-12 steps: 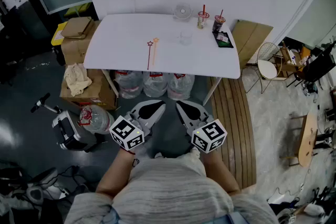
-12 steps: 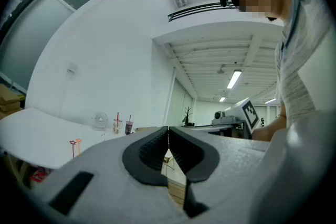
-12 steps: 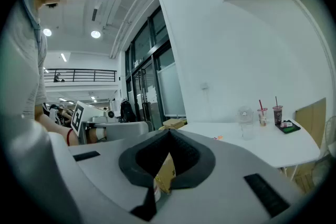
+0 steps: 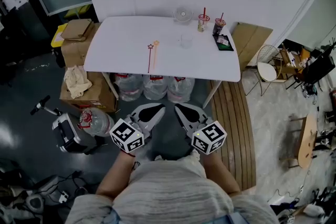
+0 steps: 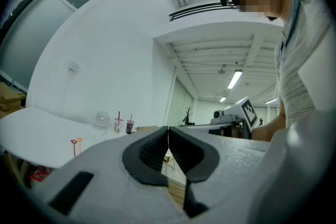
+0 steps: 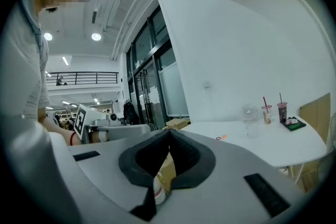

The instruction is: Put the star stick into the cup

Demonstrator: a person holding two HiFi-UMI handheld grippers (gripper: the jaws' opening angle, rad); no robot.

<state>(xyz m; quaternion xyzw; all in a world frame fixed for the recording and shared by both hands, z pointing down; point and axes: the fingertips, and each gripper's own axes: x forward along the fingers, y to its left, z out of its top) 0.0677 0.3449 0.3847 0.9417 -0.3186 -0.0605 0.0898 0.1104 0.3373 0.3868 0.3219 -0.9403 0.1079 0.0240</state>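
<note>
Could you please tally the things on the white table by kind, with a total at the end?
Star sticks: 2
Clear cup: 1
Drinks with straws: 2
Small fan: 1
Dark flat item: 1
Total: 7

The head camera looks steeply down from above the person, the white table (image 4: 121,55) far off at upper centre, while cameras on the left gripper (image 4: 148,112) and right gripper (image 4: 185,112), low and well back, look forward along their jaws toward that same table.
</note>
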